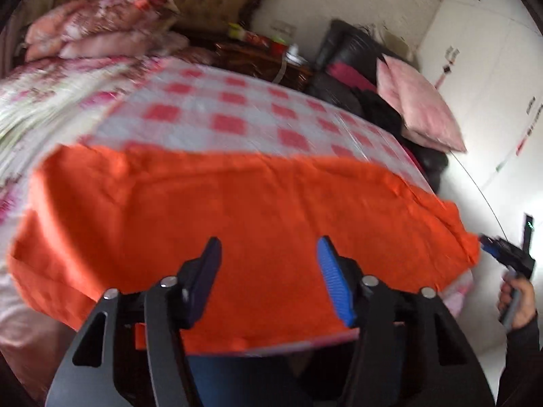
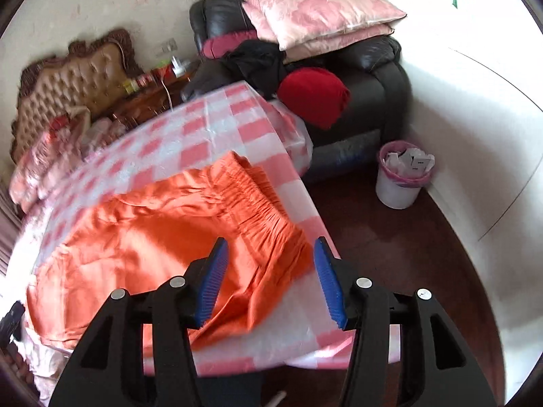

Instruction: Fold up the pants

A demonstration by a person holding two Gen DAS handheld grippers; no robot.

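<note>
- Orange pants (image 1: 237,210) are spread flat across a pink-and-white checked cover (image 1: 237,101) on the bed, at its near edge, with the fabric reaching the edge itself.
- In the right wrist view the pants (image 2: 142,237) are seen with the gathered elastic waistband (image 2: 258,196) at the right end, close to the cover's (image 2: 210,135) right edge.
- The left gripper (image 1: 269,271) is held with its jaws parted wide above the near part of the pants; nothing is clasped between them.
- The right gripper (image 2: 268,268) is likewise spread apart, poised over the waistband end, with no cloth between its blue pads (image 2: 213,281).
- In the left wrist view the right gripper (image 1: 499,251) appears at the far right, just beside the right tip of the pants; whether it touches the cloth cannot be told through the blur.
- The hand (image 1: 519,302) holding that gripper is visible below it, in a dark sleeve.
- A tufted headboard (image 2: 74,78) stands at the far left, with floral bedding (image 1: 101,23) piled before it.
- A black leather armchair (image 2: 373,78) stands at the far right, bearing pink pillows (image 2: 319,10) and a red cushion (image 2: 315,95).
- A white waste bin (image 2: 400,176) with a pink liner stands on the dark floor to the right of the bed, near the armchair.
</note>
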